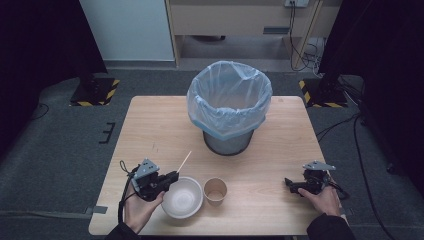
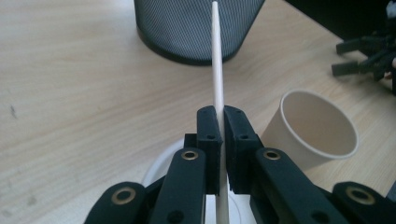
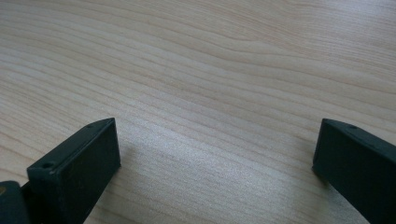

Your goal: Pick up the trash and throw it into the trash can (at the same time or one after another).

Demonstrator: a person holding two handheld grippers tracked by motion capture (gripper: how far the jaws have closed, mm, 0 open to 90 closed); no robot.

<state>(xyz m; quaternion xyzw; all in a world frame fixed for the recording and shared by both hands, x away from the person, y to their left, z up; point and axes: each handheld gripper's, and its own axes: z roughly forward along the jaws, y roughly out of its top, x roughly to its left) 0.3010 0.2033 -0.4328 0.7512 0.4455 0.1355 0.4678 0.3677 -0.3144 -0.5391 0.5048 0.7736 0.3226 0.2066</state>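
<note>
My left gripper (image 1: 174, 176) (image 2: 221, 116) is shut on a thin pale stick (image 1: 184, 162) (image 2: 217, 60), which juts out past the jaws toward the bin. Just under and right of this gripper sits a white bowl (image 1: 182, 198) (image 2: 161, 163). A tan paper cup (image 1: 215, 191) (image 2: 314, 129) stands upright beside the bowl. My right gripper (image 1: 289, 184) (image 3: 215, 154) rests low near the table's right front, jaws wide apart with bare wood between them.
A black mesh bin (image 1: 228, 107) (image 2: 196, 25) lined with a pale blue bag stands at the middle back of the wooden table (image 1: 150, 130). Dark floor, cables and stand bases surround the table.
</note>
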